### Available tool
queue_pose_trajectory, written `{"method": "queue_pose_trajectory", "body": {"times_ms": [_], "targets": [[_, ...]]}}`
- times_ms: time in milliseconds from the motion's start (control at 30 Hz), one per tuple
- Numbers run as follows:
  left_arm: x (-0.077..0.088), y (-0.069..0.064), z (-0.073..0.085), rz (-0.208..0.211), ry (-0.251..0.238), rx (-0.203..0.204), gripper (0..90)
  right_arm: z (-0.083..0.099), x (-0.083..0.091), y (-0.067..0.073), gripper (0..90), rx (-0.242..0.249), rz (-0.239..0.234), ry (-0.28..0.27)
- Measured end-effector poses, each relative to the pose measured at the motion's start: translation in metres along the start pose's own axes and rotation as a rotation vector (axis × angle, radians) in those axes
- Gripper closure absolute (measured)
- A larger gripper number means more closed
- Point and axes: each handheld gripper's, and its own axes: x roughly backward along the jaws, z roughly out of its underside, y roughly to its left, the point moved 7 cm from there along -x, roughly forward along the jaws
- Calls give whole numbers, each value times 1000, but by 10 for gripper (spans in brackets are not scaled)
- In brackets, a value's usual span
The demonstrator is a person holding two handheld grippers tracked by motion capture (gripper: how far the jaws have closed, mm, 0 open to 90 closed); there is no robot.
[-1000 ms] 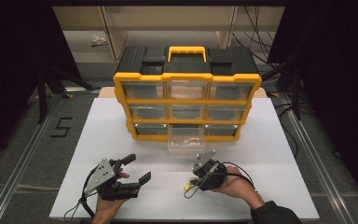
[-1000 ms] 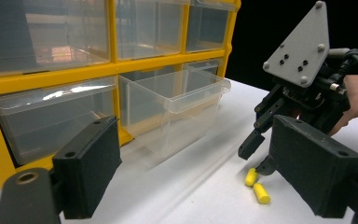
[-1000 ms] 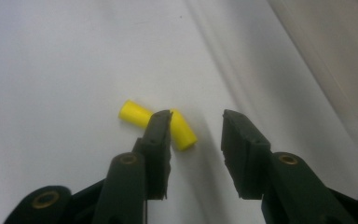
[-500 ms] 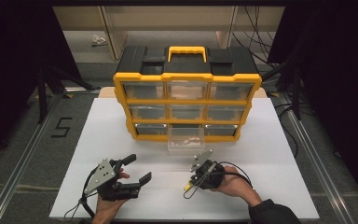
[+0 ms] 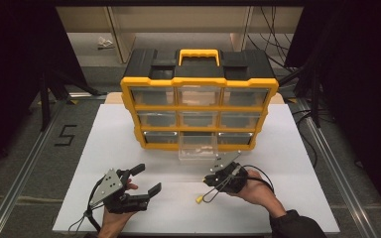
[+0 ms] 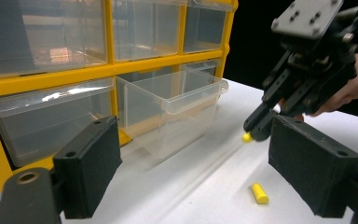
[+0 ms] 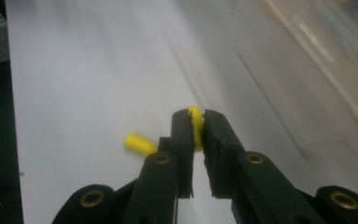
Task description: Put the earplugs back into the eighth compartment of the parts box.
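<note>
Down at the near edge of the white table (image 5: pixel 129 134), our right gripper (image 7: pixel 196 122) had just been closing, and its jaws were now pinched tight on a small yellow plug (image 7: pixel 195 126) — got it! From the left gripper view we saw that plug (image 6: pixel 247 137) poking out at the tip of the right gripper (image 6: pixel 261 128), clear of the tabletop. A second yellow plug (image 6: pixel 259 192) lay loose on the table just below it, near the right hand (image 5: pixel 255 186) in the high view, where it showed as a yellow speck (image 5: pixel 198 199).

Our left gripper (image 5: pixel 144 181) sat apart on the left, jaws spread wide and holding nothing.

We judged the pick done and the carry next: the clear drawer (image 6: pixel 175 109) stood pulled out of the yellow organizer (image 5: pixel 198 106) just ahead, open-topped and ready. The grip looked shallow, right at the tips, so a slip was the risk.
</note>
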Motion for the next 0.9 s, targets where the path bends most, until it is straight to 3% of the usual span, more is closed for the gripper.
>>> {"method": "queue_pose_trajectory", "body": {"times_ms": [400, 900], "targets": [[0, 0, 0, -1, -6, 2, 166, -33, 30, -6, 830, -19, 29, -167], [1, 0, -1, -2, -7, 1, 166, -56, 44, -21, 828, -49, 88, -272]]}}
